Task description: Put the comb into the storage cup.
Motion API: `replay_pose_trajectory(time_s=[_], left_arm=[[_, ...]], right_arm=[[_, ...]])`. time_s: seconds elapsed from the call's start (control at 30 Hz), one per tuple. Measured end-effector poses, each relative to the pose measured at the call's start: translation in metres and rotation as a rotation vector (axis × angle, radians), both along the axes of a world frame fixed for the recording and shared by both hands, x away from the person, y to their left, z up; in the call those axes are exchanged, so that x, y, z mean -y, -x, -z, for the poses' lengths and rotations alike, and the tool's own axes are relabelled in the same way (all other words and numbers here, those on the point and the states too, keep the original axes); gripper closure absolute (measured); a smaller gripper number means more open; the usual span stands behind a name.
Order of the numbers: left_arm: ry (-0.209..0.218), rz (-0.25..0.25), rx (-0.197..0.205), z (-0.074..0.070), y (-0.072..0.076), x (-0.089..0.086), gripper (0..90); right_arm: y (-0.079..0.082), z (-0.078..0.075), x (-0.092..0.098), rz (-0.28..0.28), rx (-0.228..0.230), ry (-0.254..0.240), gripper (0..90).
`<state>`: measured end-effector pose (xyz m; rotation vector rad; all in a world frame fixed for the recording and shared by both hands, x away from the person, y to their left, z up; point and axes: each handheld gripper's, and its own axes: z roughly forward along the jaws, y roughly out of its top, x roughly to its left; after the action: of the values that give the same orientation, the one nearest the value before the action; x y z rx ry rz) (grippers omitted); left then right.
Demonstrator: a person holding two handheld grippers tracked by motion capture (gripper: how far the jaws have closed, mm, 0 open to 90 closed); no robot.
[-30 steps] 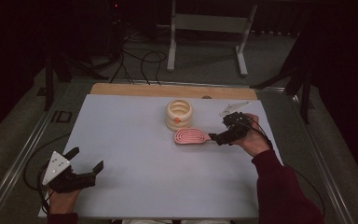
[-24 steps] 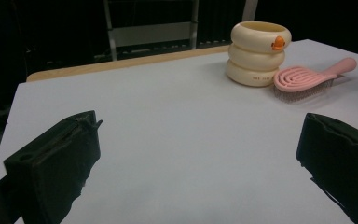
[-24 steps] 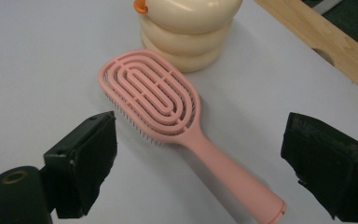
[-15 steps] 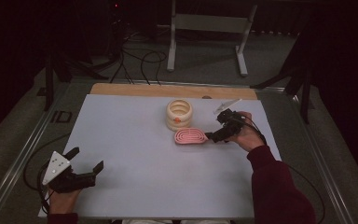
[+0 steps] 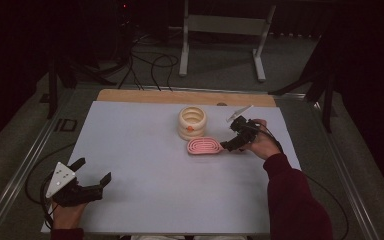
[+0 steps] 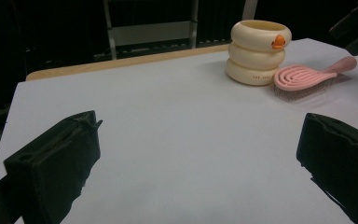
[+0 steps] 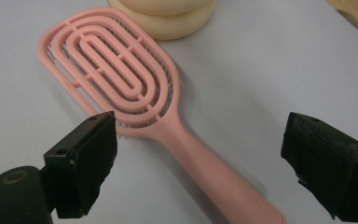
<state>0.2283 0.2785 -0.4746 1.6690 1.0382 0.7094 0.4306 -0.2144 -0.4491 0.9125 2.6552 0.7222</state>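
Pink vented hairbrush (image 7: 135,98), bristles down, w/ long handle

Pink hairbrush (image 7: 121,79), concentric oval slot pattern. Cream ringed cup (image 6: 257,51), orange mark at 3 o'clock on rim. Pale lilac-white table cover (image 5: 145,150); tan wood strip (image 5: 145,96) at 12 o'clock edge. Maroon sleeve (image 5: 292,200). Black gripper pads (image 7: 86,163).
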Motion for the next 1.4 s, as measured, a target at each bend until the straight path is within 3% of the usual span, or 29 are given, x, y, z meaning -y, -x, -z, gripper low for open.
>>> replay_pose_trajectory(time_s=[0.23, 0.4, 0.63, 1.4], left_arm=[[-0.002, -0.005, -0.002, 0.000, 0.000, -0.001, 0.0], [0.000, -0.009, -0.002, 0.000, 0.000, -0.001, 0.0], [-0.001, -0.009, -0.003, 0.000, 0.000, -0.002, 0.0], [-0.004, -0.008, -0.007, 0.001, 0.000, -0.001, 0.0]], right_arm=[[-0.007, 0.013, -0.003, -0.015, -0.037, 0.017, 11.4], [-0.011, 0.023, -0.005, -0.020, -0.041, 0.058, 12.9], [-0.011, 0.032, -0.010, -0.061, -0.063, 0.091, 14.4], [-0.006, 0.035, -0.008, -0.164, -0.136, 0.054, 34.7]])
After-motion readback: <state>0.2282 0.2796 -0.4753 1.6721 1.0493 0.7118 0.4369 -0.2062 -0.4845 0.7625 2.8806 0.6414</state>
